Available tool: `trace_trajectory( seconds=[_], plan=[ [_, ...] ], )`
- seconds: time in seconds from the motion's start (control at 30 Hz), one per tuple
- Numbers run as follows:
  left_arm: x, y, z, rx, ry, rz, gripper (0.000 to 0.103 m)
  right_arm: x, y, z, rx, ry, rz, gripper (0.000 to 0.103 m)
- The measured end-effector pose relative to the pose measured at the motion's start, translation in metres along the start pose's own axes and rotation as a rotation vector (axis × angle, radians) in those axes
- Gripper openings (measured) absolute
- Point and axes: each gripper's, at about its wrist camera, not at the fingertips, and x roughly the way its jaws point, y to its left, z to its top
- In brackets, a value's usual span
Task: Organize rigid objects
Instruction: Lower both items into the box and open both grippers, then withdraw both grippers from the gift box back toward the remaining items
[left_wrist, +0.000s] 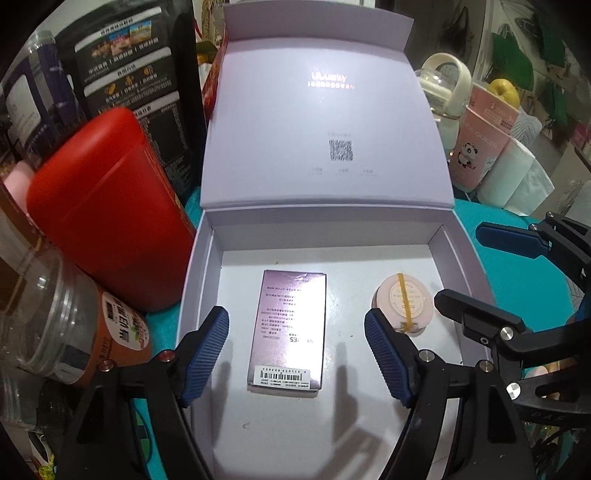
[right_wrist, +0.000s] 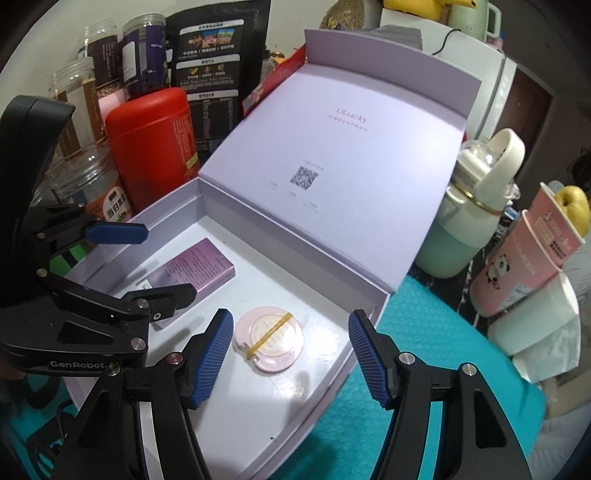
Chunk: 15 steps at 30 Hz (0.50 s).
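Blue ribbed pads of the left gripper (left_wrist: 295, 354) sit closest to the lens, spread wide and empty, pressing on nothing. Between them, down on the floor of the lavender box (left_wrist: 195, 280), lies the purple carton (left_wrist: 288, 328), flat, label side up, its long axis running away from the camera, in line with the fingers; the pads flank its long sides with clear space on either side. Right gripper (right_wrist: 291, 356) likewise stands parted and holds nothing. Pink round compact (right_wrist: 269, 339), banded with a yellow elastic, rests on the box floor just beside its left pad, not centred in the gap. Box lid (left_wrist: 325, 122) stands propped open behind. Both items look already placed; judged next step is withdrawing or shutting the lid. Red canister (left_wrist: 107, 199) crowds the box's left wall.
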Motion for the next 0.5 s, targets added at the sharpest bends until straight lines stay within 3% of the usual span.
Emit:
trace_trajectory(
  seconds=[0.5],
  plan=[
    [-0.061, 0.0, 0.004, 0.009, -0.103, 0.008, 0.076, -0.054, 0.003, 0.009, -0.001, -0.081, -0.047, 0.065]
  ],
)
